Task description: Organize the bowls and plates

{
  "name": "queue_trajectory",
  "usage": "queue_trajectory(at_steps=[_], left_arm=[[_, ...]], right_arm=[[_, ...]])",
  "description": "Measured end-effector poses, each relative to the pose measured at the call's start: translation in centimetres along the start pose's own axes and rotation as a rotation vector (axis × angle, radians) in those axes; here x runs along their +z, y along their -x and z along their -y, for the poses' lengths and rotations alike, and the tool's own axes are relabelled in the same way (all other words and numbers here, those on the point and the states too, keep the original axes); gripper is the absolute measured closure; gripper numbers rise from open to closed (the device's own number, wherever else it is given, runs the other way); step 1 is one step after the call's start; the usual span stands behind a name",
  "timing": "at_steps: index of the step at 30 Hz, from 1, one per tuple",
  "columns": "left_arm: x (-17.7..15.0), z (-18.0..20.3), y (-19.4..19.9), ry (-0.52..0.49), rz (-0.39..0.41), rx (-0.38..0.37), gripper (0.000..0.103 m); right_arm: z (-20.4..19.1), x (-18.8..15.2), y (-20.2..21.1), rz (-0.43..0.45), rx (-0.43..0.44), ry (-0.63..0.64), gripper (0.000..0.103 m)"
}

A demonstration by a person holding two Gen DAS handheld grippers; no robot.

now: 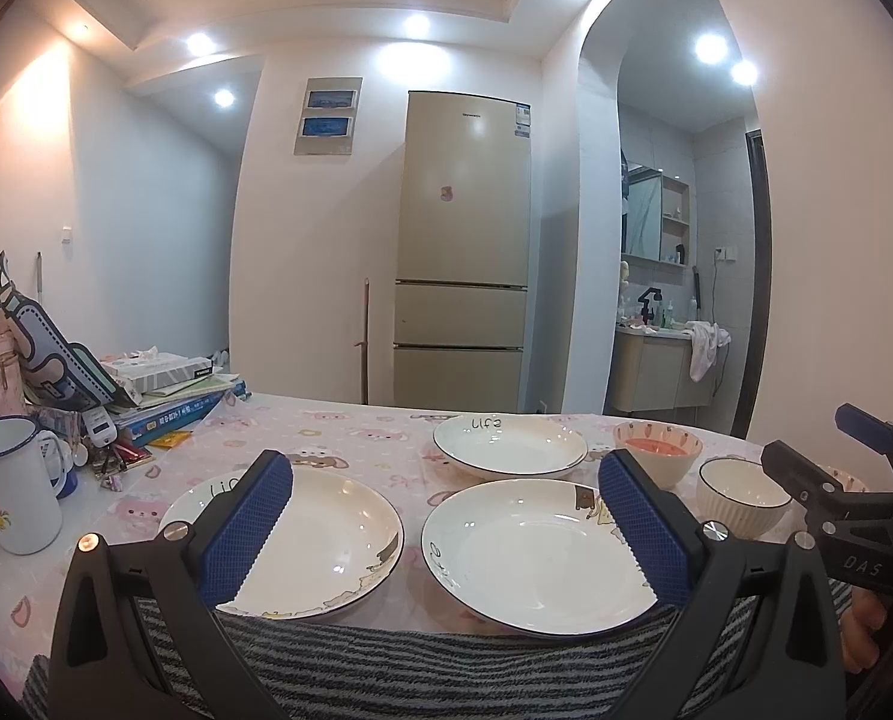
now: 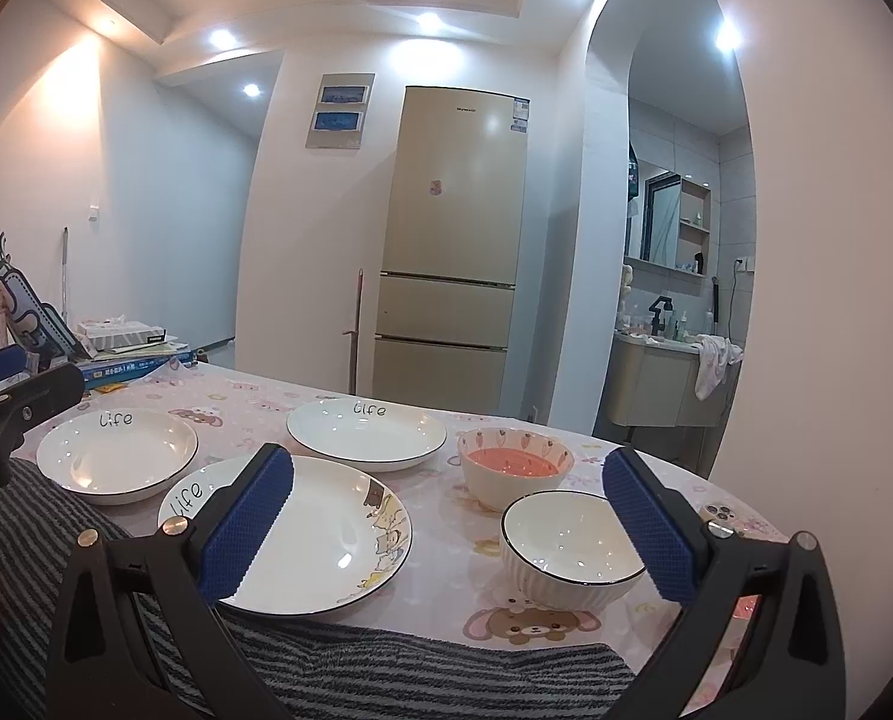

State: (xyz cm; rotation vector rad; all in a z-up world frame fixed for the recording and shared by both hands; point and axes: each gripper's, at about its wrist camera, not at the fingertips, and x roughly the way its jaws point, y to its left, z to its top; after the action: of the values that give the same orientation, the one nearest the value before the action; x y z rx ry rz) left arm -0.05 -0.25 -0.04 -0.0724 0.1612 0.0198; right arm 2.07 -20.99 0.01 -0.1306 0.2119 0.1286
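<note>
Both sets of tongs hover low over the near edge of the table (image 2: 302,396), level with each other; the left gripper (image 1: 446,531) and the right gripper (image 2: 449,531) each stand wide open with nothing between the blue pads. Three plates lie flat and right side up on the pink cloth: the left plate (image 1: 326,540), the middle plate (image 1: 536,558) just beside it, and the far plate (image 1: 509,444) behind them. To the right sit the carrot bowl (image 2: 515,468) and, in front of it, the white ribbed bowl (image 2: 572,549), both mouth up and seemingly almost touching, though the fisheye makes that hard to judge. Being round, none has a long axis; the "life" lettering points different ways, so the plates are turned differently. The near plates overlap the striped towel (image 2: 386,660) at the table edge, and that is my main worry: a plate lifted by one rim may tip and slide from the pads, since glazed china is slippery and heavy for a narrow pinch. Dragging one could pull the towel or cloth with it and jolt the bowls together. Setting plate on plate hard could chip a rim.
</note>
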Motion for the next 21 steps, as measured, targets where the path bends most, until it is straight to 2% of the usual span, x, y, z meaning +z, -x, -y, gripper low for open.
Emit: queue_trajectory(at_steps=[21], left_arm=[[0.21,-0.13,0.15,0.001,0.000,0.000,0.000]], right_arm=[[-0.15,-0.02,-0.19,-0.020,-0.004,0.005,0.000]])
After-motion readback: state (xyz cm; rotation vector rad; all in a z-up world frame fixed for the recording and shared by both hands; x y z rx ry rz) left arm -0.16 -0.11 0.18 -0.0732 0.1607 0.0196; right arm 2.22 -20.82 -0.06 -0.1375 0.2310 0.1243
